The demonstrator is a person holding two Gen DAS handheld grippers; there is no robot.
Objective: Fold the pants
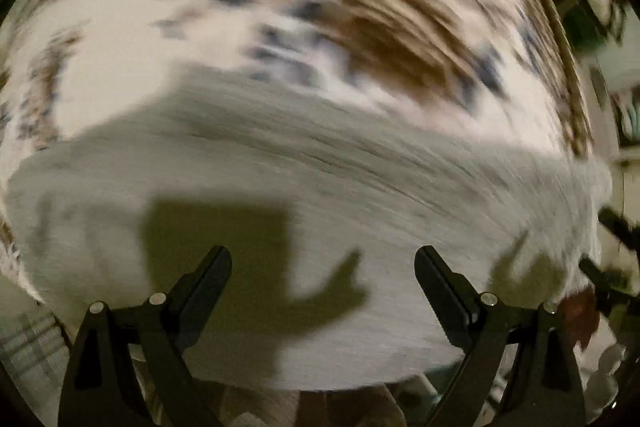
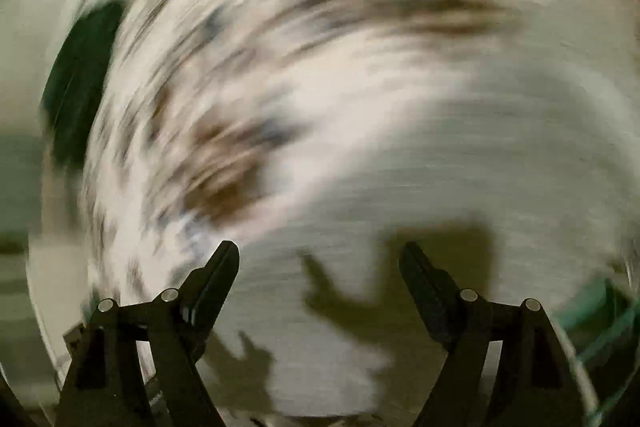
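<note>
Both views are blurred by motion. The light grey pants point(image 1: 320, 187) lie spread on a white bedsheet with brown and blue flowers point(image 1: 360, 7). My left gripper point(image 1: 323, 259) is open and empty, hovering above the near part of the pants, with its shadow on the cloth. In the right wrist view the pants point(image 2: 480, 167) fill the lower right and the flowered sheet point(image 2: 240, 87) the upper left. My right gripper point(image 2: 319, 255) is open and empty above the pants' edge. The other gripper's black parts point(image 1: 612, 251) show at the right edge of the left wrist view.
The bed's far edge curves along the right of the left wrist view, with blurred room furniture point(image 1: 624, 107) beyond it. A dark green shape point(image 2: 80, 87) lies left of the bed in the right wrist view. Something teal point(image 2: 600, 315) sits at the lower right.
</note>
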